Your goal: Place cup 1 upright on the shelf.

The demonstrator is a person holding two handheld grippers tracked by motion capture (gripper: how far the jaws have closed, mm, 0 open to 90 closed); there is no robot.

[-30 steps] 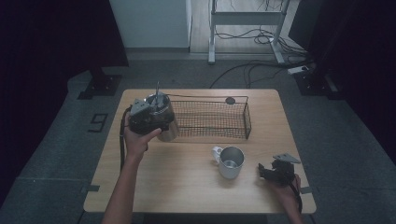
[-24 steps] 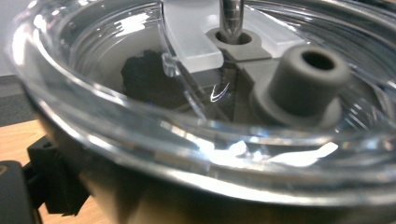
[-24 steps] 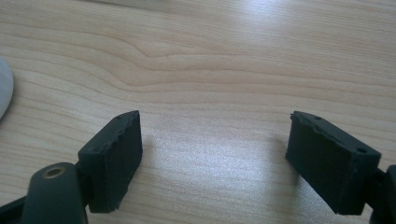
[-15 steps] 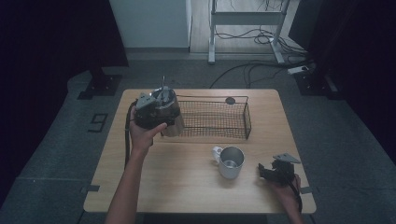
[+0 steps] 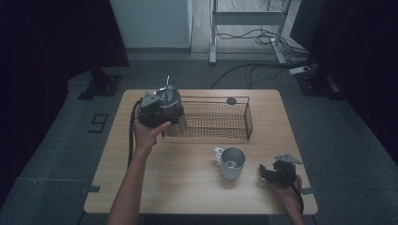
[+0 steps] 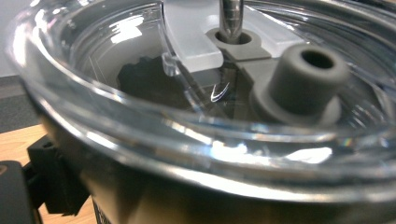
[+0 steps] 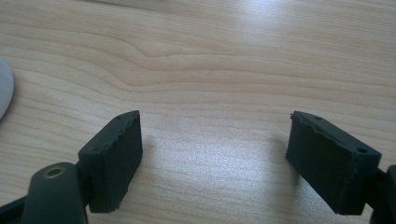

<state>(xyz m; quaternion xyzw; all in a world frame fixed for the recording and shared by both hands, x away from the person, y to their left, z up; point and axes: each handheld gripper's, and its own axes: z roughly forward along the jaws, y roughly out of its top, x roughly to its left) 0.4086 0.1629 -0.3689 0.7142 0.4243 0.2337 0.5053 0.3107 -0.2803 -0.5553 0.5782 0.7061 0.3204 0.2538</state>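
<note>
My left gripper (image 5: 158, 108) is raised over the table's far left and shut on a steel tumbler (image 5: 177, 124) at the left end of the wire basket (image 5: 247, 121). The tumbler's clear lid (image 6: 140, 107) looms close in the left gripper view, with a grey spout (image 6: 306, 77) and a metal straw (image 6: 232, 16) through it. A black fingertip (image 6: 49, 179) shows at the lower left. A steel mug (image 5: 232, 163) with a white handle stands near the front. My right gripper (image 5: 264, 173) rests on the table right of the mug, open, with bare wood between its pads (image 7: 114, 154).
A small dark round object (image 5: 231, 101) lies on the wooden table (image 5: 187, 187) behind the basket. The basket looks to hold nothing. Cables and a metal stand's legs (image 5: 248, 18) are on the floor beyond the table's far edge.
My left gripper has carried the tumbler a little to the right and farther away, closer to the basket's left end. The right gripper and the mug have not moved.
</note>
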